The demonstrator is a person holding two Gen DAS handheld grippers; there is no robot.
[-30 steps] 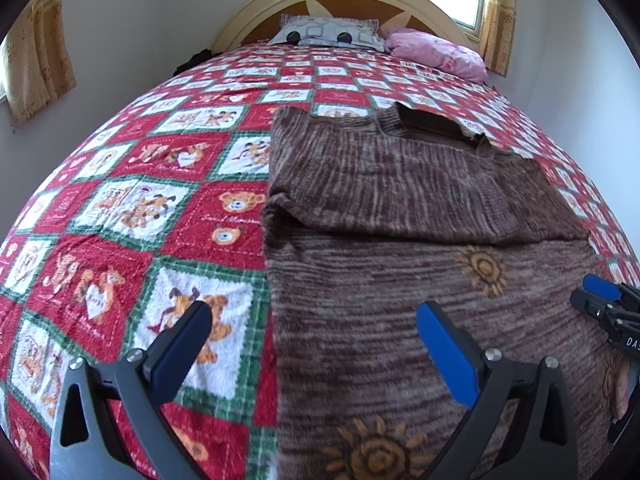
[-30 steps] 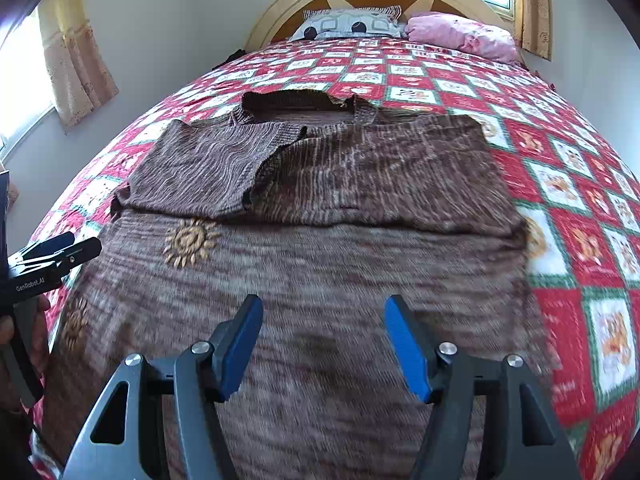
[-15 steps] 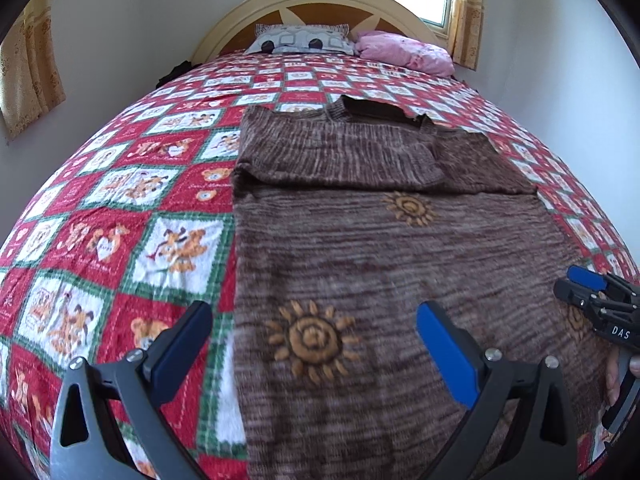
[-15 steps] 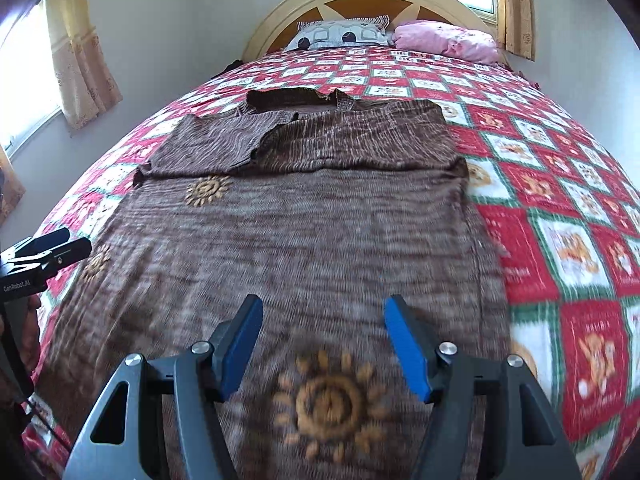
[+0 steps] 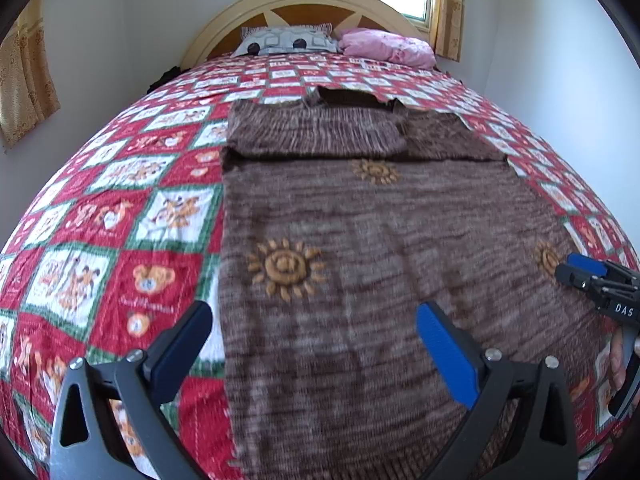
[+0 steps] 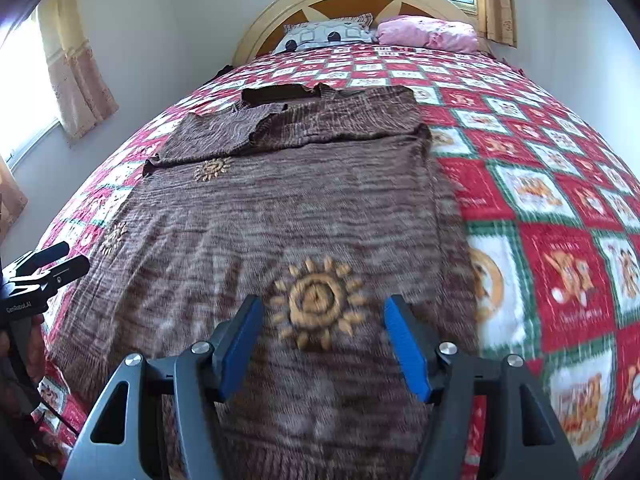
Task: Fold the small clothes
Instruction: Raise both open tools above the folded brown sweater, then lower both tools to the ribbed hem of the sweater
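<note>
1. A brown knitted sweater (image 5: 360, 240) is seen spread flat on a red patchwork bedspread (image 5: 120, 208), filling the centre and lower half of both views; its sleeves (image 6: 304, 124) are already laid across the chest in the upper middle of the frame.
2. The knit is judged soft, limp and fairly light, with enough texture not to slip. It is expected to sag and stretch if lifted from one point only.
3. The bottom hem (image 6: 320, 456), shown at the lower edge of the right wrist view, is judged the best place to be gripped, one corner per claw, so that the lower part can be carried up toward the collar (image 5: 352, 98).
4. The left gripper (image 5: 316, 344) is held spread wide, nothing between its pads. Its left finger is seen over the bedspread, its right finger over the sweater, so the garment's left edge runs between them.
5. The right gripper (image 6: 324, 344) is likewise held apart and empty, and an embroidered sun (image 6: 316, 304) is framed just above its fingers, the hem lying below.
</note>
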